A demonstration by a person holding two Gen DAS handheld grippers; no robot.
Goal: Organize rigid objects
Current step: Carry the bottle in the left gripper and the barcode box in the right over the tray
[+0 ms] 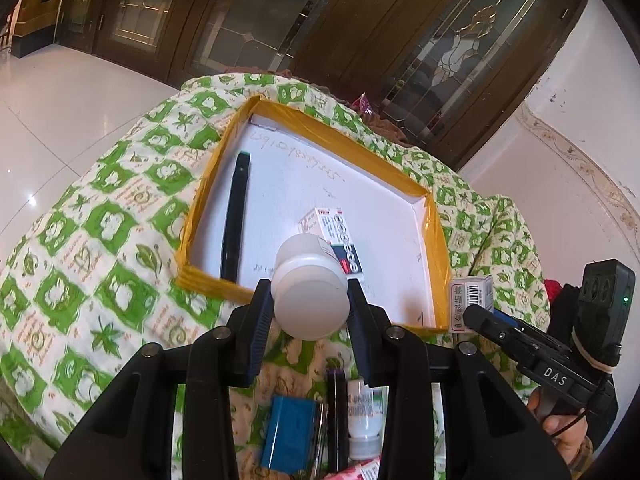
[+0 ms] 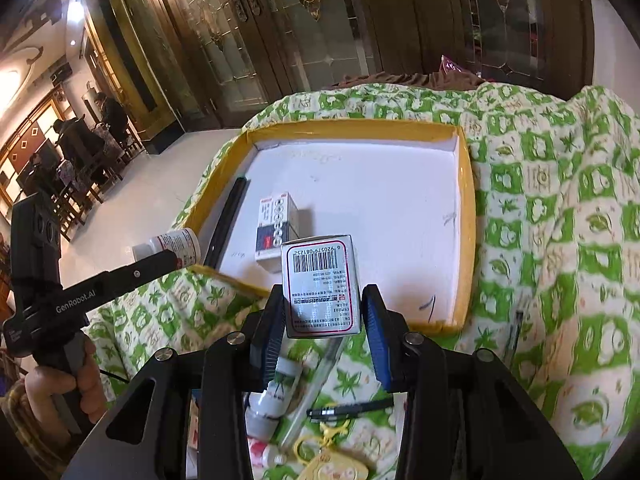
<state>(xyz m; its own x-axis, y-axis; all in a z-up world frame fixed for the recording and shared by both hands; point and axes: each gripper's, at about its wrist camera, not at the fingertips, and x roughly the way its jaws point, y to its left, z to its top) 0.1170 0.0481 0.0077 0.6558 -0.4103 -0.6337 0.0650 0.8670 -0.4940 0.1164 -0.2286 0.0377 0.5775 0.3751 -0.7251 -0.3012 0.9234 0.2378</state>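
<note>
Your left claw [image 1: 308, 300] grips a white plastic pill bottle [image 1: 310, 288] above the near edge of the yellow-rimmed white tray [image 1: 434, 240]. Your right claw [image 2: 324, 320] clamps a white barcoded carton [image 2: 320, 286] there too. Inside lie a black pen [image 1: 236, 216] and a small medicine box [image 1: 334, 238].

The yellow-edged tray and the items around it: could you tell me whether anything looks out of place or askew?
Nothing looks spilled or damaged. In the tray, the small box lies askew beside the black pen. The carton in the right gripper touches only one pad.
</note>
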